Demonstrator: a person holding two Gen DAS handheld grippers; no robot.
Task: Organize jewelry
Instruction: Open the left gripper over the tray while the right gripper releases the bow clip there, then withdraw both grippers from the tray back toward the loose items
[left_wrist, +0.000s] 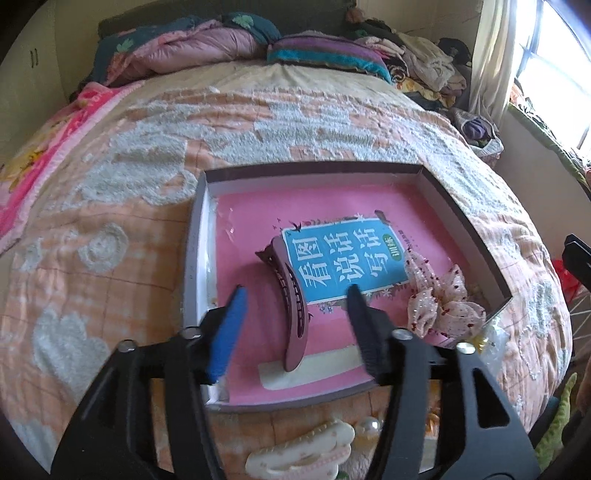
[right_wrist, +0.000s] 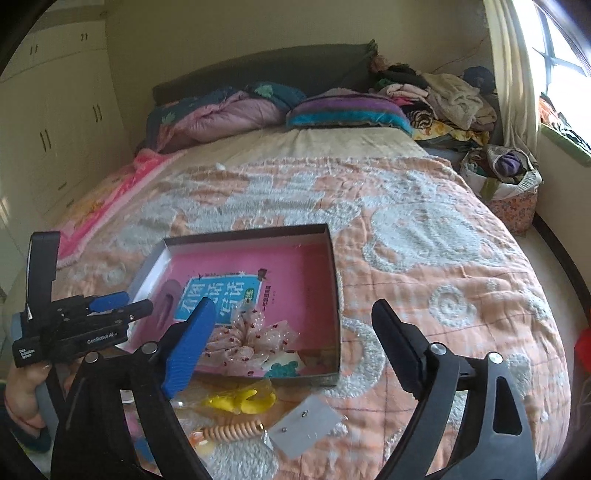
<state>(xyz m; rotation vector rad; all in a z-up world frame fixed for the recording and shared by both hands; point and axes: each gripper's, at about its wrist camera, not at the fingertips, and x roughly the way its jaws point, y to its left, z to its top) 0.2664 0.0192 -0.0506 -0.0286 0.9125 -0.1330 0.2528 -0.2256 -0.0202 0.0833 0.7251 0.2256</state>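
Note:
An open shallow box sits on the bed with a pink book laid flat inside it. A mauve claw hair clip rests on the book. My left gripper is open around it, and neither pad touches the clip. A sheer pink dotted scrunchie lies in the box's near right corner. In the right wrist view my right gripper stands wide open and holds nothing, just short of the box and above the scrunchie. The left gripper, held by a hand, shows at the left over the mauve clip.
Loose pieces lie on the quilt before the box: a cream hair clip, a pearl piece, a yellow clip in a clear bag, a wooden beaded piece and a grey earring card. Bedding and clothes are piled at the bed's head.

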